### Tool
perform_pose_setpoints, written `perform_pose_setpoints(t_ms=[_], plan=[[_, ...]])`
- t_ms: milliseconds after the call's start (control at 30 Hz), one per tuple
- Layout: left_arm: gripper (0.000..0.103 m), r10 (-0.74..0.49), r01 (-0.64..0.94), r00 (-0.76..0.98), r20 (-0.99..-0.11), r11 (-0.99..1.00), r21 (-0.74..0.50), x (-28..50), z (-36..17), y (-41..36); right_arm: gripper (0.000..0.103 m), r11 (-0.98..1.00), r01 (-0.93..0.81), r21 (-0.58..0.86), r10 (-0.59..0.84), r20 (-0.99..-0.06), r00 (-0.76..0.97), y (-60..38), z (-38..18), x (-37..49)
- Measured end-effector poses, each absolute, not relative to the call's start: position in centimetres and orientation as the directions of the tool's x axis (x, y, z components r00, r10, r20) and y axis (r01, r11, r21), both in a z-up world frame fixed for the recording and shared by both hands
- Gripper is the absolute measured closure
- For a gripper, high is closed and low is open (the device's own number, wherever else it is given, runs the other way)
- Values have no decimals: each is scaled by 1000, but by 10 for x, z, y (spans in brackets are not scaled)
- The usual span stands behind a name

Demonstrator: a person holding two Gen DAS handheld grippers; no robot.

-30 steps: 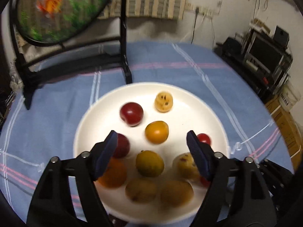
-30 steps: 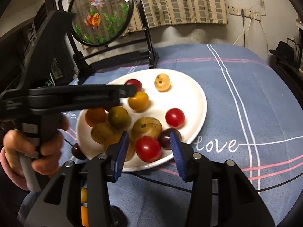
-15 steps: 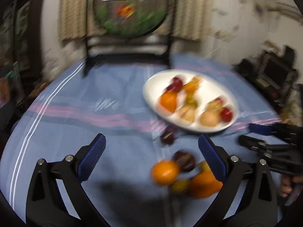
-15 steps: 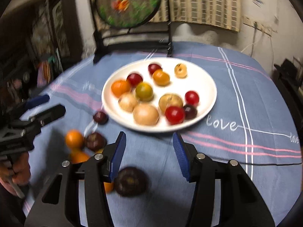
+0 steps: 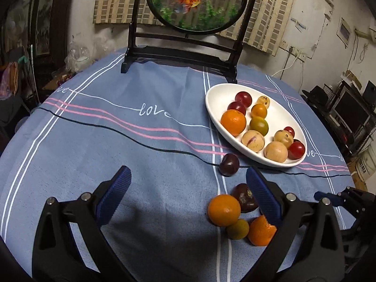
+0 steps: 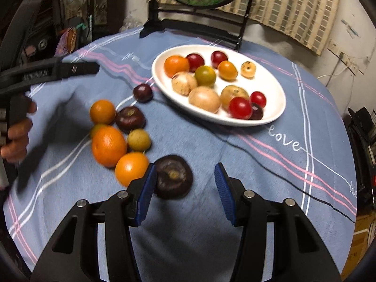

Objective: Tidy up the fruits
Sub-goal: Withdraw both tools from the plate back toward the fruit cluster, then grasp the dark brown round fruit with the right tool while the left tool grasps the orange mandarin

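White plate (image 6: 277, 108) of fruit on blue-clothed counter (image 5: 141, 155) — left hand-held gripper (image 5: 188, 199) spread wide, empty; right hand-held gripper (image 6: 184, 192) parted, gripping nothing, dark fruit (image 6: 172, 179) beside its left pad.

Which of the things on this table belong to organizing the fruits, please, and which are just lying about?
For the job:
white plate
loose oranges
dark purple fruit
small dark plum

Just lying about:
goldfish screen on its black stand
blue tablecloth
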State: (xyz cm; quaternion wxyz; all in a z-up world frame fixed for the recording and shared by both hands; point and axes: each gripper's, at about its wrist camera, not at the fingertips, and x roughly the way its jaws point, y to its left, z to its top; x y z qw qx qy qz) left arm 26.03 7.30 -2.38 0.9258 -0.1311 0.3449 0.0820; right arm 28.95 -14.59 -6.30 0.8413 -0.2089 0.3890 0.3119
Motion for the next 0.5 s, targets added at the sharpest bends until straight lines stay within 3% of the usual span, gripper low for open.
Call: perform_pose_setpoints(t_ms=[500], plan=[[3,48,-217,755,-654,959,-180,261,-21,68,51,718,-694,-50,388,-799,459,-140,-82,297]])
